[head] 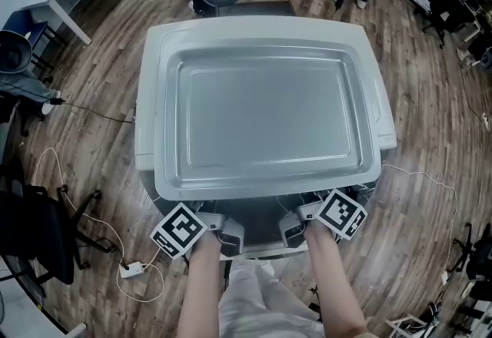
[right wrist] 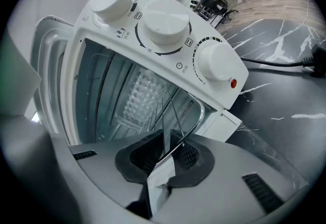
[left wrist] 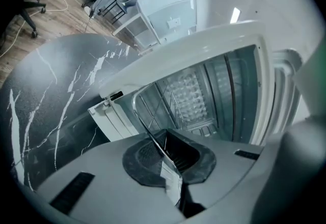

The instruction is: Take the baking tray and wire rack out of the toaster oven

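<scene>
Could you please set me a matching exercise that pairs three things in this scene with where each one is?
1. baking tray
2. wire rack
3. black cable

A. lying on the dark counter
B. resting on top of the toaster oven
C. clamped by the left claw and right claw

Pairs: 1-B, 2-C, 3-A.

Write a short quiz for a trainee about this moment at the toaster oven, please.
1. True or false: the left gripper and the right gripper are each shut on the baking tray.
2. How many knobs does the toaster oven show? A) two B) three C) four
3. Fill in: the small lamp beside the knobs is ____.
Key: 1 true; 2 B; 3 red.
</scene>
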{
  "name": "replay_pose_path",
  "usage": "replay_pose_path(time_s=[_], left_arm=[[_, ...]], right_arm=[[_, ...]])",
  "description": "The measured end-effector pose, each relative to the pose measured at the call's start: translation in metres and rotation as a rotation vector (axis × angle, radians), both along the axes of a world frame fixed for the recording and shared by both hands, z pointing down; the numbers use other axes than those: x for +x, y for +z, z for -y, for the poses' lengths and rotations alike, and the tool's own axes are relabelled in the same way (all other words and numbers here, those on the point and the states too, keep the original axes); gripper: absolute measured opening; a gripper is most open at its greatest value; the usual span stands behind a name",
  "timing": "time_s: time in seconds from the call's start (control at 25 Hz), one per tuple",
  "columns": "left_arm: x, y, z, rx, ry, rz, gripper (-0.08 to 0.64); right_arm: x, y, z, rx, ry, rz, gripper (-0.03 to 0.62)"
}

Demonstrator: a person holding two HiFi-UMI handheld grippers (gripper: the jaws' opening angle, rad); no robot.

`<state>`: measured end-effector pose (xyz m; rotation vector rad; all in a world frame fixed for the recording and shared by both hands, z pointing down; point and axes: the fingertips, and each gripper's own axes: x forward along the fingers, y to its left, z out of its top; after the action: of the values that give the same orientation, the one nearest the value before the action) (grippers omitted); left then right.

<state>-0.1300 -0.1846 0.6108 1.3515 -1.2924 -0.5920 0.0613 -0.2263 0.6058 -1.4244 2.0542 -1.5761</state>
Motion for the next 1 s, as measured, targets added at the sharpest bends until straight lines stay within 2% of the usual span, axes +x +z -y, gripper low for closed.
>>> replay_pose_path(time_s=[0.24,1.0], left_arm=[[0.003,-0.002,-0.011,-0.003,-0.003,0.005,0.004],[0.01,-0.001,-0.05,-0.014,-0.004,0.024,0.003]], right_arm=[[0.004,0.001,-0.013,-0.028,0.008,0.004,0.034],[0.009,0.0,-0.049,-0.024,-0.023,0.012,0.031]])
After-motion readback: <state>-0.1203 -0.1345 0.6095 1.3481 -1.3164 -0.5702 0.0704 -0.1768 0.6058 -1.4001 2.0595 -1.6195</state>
